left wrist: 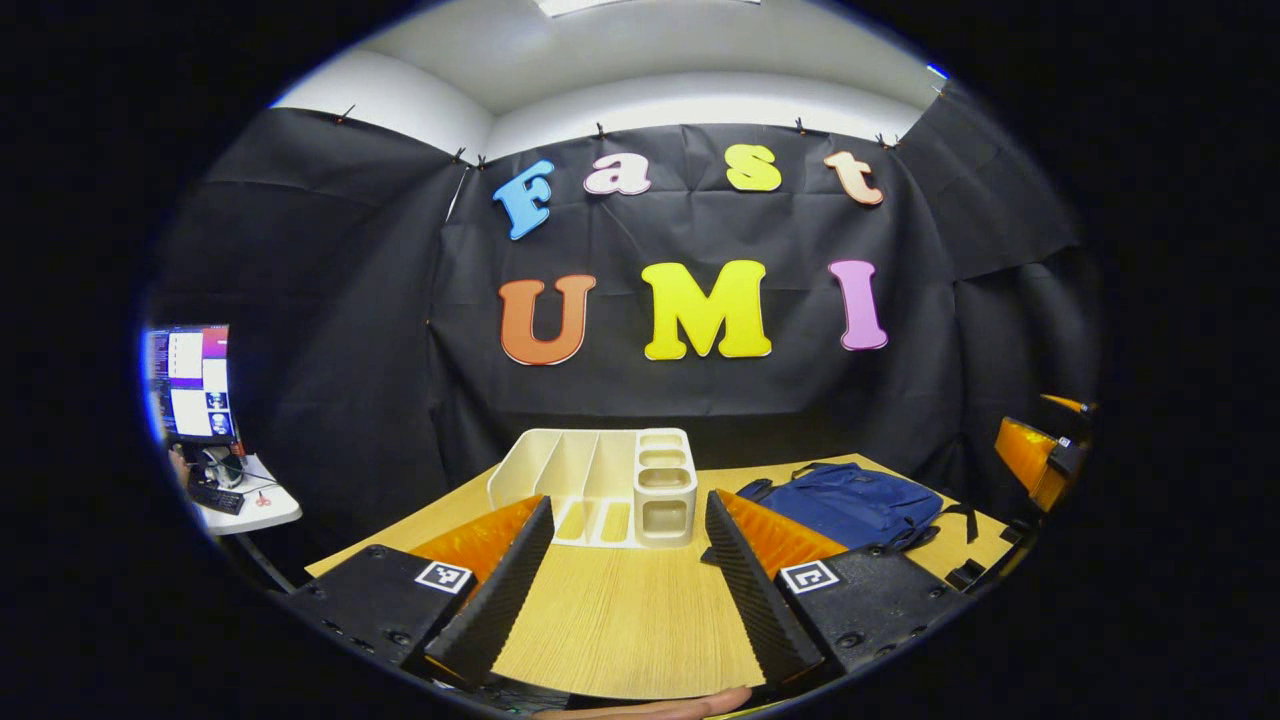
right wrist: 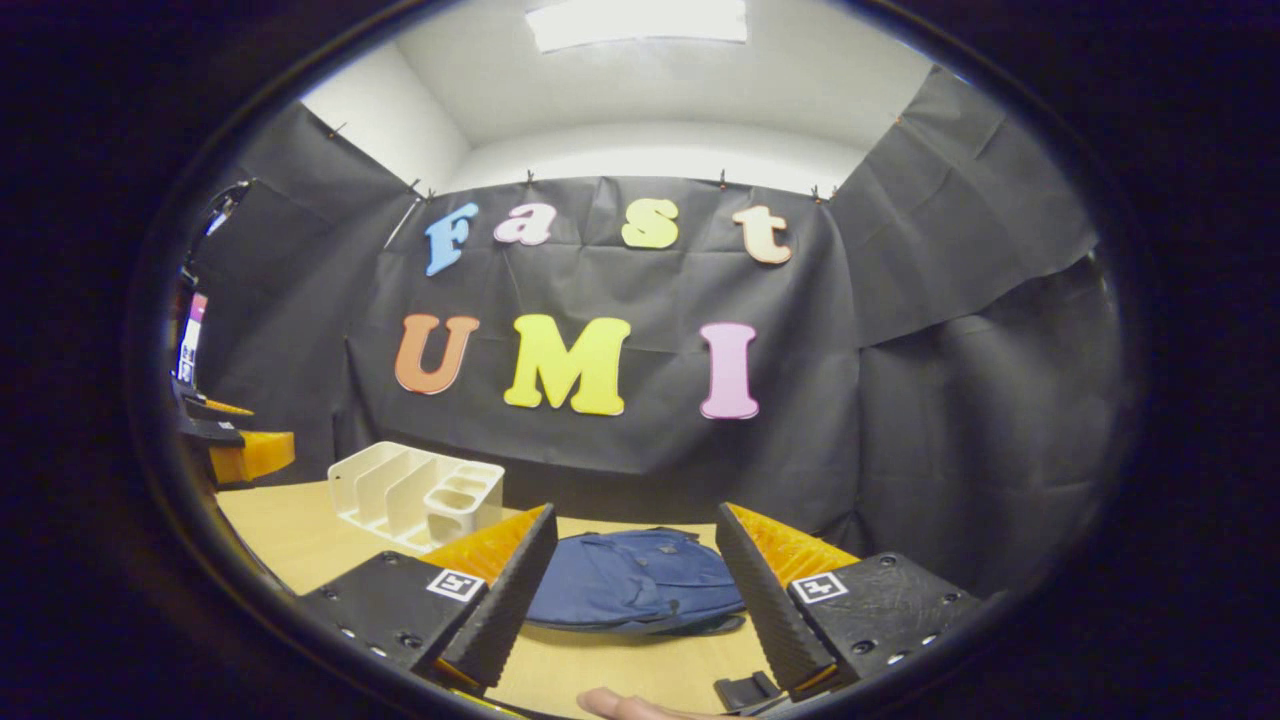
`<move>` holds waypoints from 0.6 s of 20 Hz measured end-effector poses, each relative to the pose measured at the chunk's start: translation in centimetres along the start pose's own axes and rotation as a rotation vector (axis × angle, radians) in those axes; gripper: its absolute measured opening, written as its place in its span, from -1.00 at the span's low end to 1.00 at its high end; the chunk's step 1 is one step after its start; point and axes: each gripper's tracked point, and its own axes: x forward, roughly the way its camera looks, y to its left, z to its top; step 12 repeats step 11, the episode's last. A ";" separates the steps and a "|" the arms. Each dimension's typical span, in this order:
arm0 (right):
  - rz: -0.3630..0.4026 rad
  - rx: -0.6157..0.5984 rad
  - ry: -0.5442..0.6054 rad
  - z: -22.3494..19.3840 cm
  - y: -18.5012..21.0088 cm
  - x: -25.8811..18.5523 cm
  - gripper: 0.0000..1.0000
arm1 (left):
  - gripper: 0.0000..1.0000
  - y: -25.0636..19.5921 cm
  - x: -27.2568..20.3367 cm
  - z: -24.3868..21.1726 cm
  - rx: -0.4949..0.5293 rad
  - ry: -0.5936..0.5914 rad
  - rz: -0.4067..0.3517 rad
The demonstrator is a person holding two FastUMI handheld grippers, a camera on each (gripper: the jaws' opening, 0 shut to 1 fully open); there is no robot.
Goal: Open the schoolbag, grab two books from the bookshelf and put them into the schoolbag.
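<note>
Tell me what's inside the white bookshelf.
The white bookshelf shows bare slots and small cubbies; no books are visible in them. The lower front of its slots is hidden behind the left gripper. The blue schoolbag lies beside it.

A blue schoolbag (left wrist: 850,503) is lying flat on the wooden tabletop at the lower right of the left gripper view, its black straps trailing outward. The white divided bookshelf (left wrist: 610,485) is sitting at lower centre, just left of it, apart.
</note>
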 end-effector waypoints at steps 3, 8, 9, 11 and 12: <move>-0.009 0.007 0.004 -0.1 -0.8 0.4 0.94 | 0.92 -1.0 0.2 -1.1 -0.023 0.032 -0.039; -0.014 -0.004 0.037 -1.6 -1.0 0.8 0.90 | 0.93 -1.0 1.4 -2.3 -0.024 0.068 -0.040; -0.015 -0.004 0.040 -1.7 -1.0 0.8 0.90 | 0.93 -1.0 1.7 -2.6 -0.028 0.075 -0.042; -0.014 -0.008 0.036 -2.0 -1.1 0.7 0.86 | 0.92 -1.0 2.2 -3.1 -0.036 0.092 -0.040; -0.014 -0.008 0.036 -2.0 -1.1 0.7 0.86 | 0.92 -1.0 2.2 -3.1 -0.036 0.092 -0.040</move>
